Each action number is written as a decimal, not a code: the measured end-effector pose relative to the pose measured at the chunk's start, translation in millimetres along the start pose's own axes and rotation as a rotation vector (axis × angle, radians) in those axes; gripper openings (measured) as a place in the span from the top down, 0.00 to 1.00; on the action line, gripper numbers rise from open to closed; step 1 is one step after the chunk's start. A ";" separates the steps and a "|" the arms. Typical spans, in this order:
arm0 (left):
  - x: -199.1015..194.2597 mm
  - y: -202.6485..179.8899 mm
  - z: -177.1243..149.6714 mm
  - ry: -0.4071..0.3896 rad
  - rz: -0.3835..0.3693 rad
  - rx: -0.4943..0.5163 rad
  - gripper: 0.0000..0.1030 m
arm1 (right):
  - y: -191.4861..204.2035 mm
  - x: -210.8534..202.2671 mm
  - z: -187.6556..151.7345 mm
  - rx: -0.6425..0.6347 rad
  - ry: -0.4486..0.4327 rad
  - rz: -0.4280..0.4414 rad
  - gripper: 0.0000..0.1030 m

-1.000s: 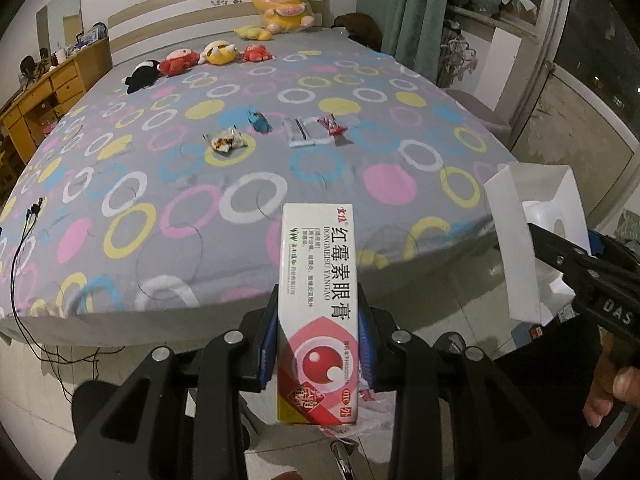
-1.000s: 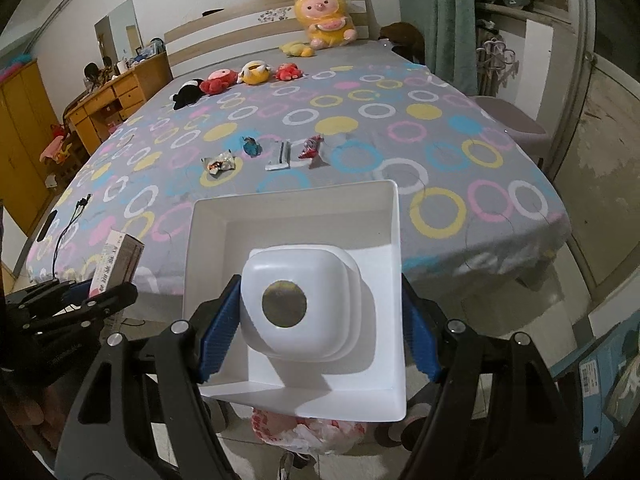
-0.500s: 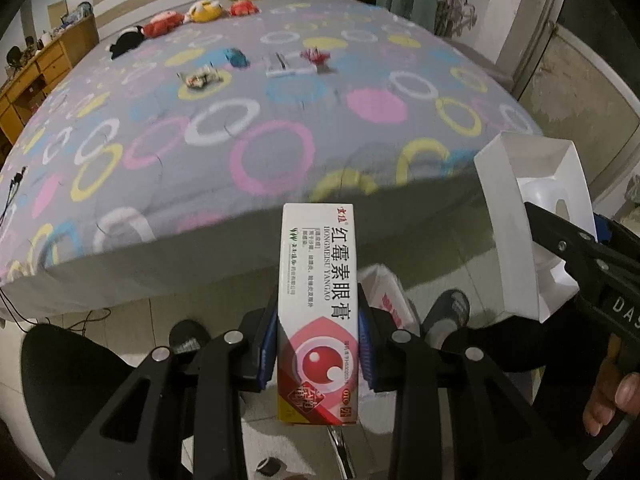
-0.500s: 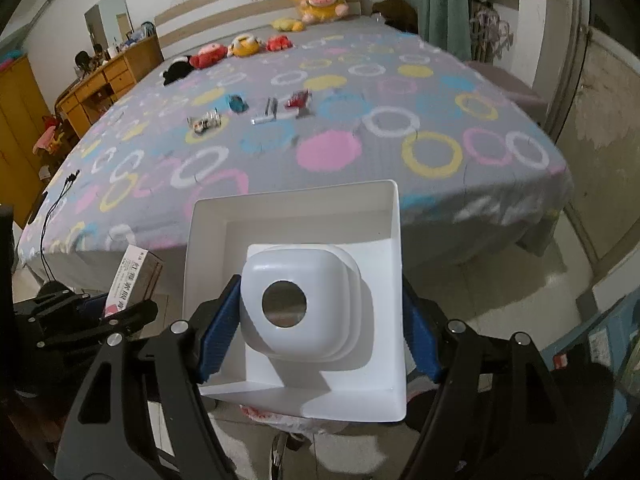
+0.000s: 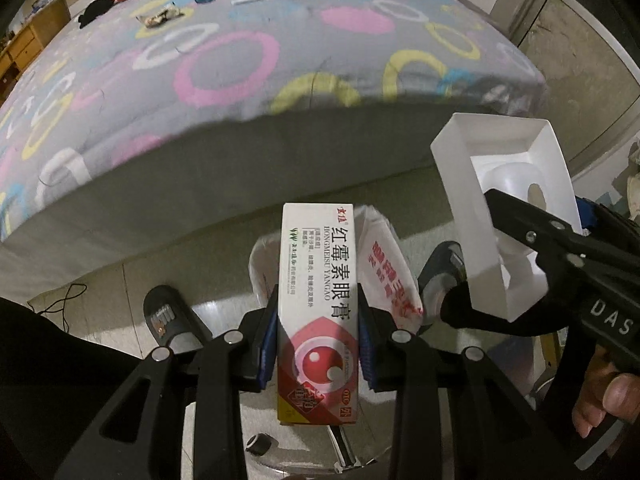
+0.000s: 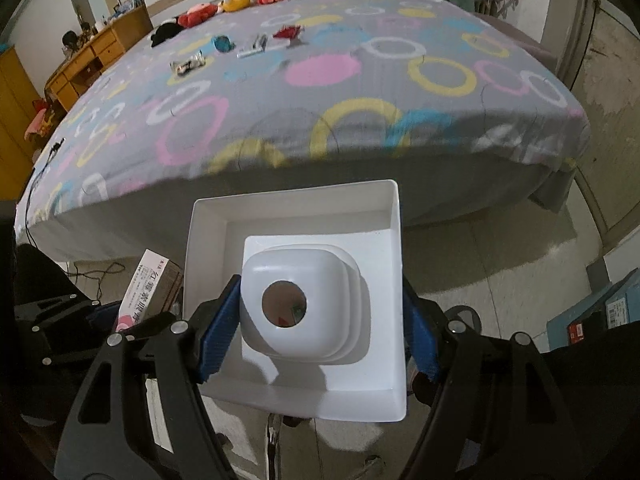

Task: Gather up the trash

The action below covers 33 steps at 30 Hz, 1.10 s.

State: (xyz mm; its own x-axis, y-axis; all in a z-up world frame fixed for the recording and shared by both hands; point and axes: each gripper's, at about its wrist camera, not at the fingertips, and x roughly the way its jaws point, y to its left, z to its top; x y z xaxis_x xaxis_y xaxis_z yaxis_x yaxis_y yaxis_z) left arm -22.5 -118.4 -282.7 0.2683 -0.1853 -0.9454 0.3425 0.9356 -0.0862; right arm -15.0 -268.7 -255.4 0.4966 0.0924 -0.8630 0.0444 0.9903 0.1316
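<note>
Where the left gripper [image 5: 318, 336] clamps it, centre frame, stands a box [image 5: 316, 312]: slim white-and-red card carton, printed "HONGMEISU YANGAO", over a white plastic bag [image 5: 384, 272] with red print. Right gripper [image 6: 316, 336] grips a tray [image 6: 304, 220]: white, square, moulded, holed dome inside. Bed [image 6: 280, 92]: ring-patterned sheet, upper frame.

The ointment box [image 5: 316, 312] is smooth printed cardboard with a slight sheen, clamped between blue ribbed pads [image 5: 269, 340] on the matt black plastic left gripper [image 5: 316, 344]. The white tray [image 6: 296, 300] is thin, smooth moulded plastic, faintly glossy, as is its raised dome insert [image 6: 298, 312]; the right gripper [image 6: 312, 336] has the same matt black finish. The bag [image 5: 384, 264] below is thin crinkled plastic film. The bedsheet [image 6: 320, 92] is soft matt cloth. The floor tiles [image 6: 500, 264] look hard and slightly shiny. The dresser [image 6: 96, 52] is varnished wood.
</note>
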 end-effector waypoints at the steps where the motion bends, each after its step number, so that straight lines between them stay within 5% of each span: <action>1: 4.1 -0.1 -1.2 0.010 0.002 0.001 0.68 | -0.3 4.2 -1.9 -0.001 0.009 -0.001 0.31; 33: 122.2 3.7 -19.4 0.291 -0.097 -0.051 0.68 | -5.2 129.8 -19.4 0.019 0.256 0.005 0.30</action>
State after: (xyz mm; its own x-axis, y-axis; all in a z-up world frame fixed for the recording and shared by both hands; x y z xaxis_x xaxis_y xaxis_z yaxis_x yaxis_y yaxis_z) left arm -6.0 -131.7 -404.6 -0.0355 -0.1871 -0.9817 0.3059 0.9331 -0.1889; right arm 32.4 -259.9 -377.6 0.2612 0.1229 -0.9574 0.0602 0.9879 0.1433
